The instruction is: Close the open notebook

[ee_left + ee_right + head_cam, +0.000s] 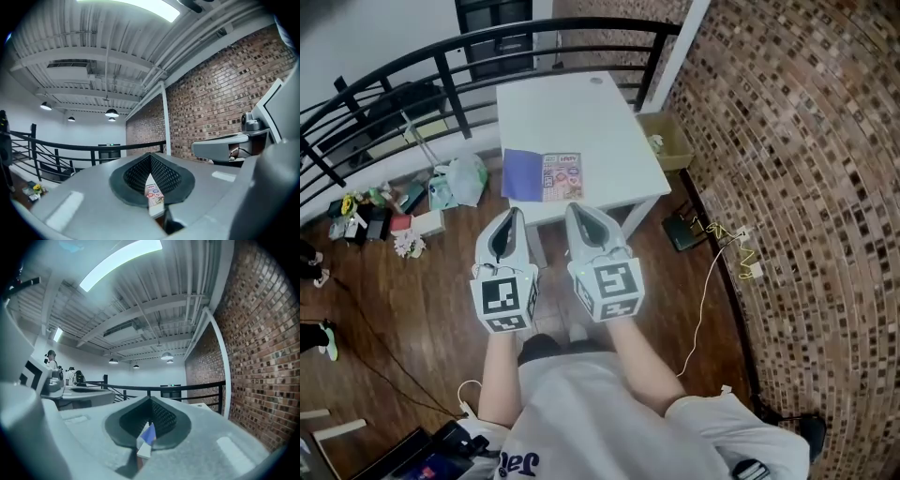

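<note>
Pointing level side by side toward the notebook [544, 175]: left gripper [517, 214] and right gripper [573, 208], jaws together, empty.

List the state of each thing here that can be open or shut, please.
notebook: open, flat on the white table.
left gripper: jaws shut, empty, short of the table.
right gripper: jaws shut, empty, short of the table.
cardboard box: open at the top, on the floor.
</note>
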A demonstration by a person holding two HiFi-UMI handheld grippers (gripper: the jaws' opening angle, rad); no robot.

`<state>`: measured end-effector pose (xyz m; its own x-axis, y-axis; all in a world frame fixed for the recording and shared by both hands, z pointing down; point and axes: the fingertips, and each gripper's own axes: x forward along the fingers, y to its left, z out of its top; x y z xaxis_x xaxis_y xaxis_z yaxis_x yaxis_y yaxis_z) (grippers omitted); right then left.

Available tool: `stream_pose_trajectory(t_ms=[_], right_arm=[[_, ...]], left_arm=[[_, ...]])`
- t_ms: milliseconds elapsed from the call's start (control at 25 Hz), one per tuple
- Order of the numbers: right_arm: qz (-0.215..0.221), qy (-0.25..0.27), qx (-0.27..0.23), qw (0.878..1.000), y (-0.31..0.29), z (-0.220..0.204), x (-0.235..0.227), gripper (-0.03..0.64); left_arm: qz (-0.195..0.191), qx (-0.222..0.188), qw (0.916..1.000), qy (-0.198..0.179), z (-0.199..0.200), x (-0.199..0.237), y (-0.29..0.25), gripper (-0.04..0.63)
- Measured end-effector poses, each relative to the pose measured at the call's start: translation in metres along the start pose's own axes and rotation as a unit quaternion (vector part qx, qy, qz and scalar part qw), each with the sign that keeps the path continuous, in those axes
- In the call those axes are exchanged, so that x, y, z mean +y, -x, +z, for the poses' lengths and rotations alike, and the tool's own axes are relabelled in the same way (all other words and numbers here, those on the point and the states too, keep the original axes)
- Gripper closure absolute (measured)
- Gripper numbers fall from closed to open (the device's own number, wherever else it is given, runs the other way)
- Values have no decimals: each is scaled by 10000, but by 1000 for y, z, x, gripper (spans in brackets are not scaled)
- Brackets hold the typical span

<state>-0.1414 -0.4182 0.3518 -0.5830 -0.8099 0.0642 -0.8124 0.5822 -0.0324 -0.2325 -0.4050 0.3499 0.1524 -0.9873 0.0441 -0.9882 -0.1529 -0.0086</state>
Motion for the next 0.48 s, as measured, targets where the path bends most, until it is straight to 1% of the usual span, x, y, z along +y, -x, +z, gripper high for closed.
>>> stream_pose_trajectory(t_ms=[200,320,480], right_arm=[[291,-209,271,9990,-43,-19,-14,625],[437,-237,257,9984,-79,-16,-14,626],[436,-91,307,9985,-135,-20,-31,626]], left_arm=[[127,252,9996,21,-16,16,-42,578],[199,291,9994,-41,-16,42,-73,578],[202,273,9994,73,-19,79,-129,578]])
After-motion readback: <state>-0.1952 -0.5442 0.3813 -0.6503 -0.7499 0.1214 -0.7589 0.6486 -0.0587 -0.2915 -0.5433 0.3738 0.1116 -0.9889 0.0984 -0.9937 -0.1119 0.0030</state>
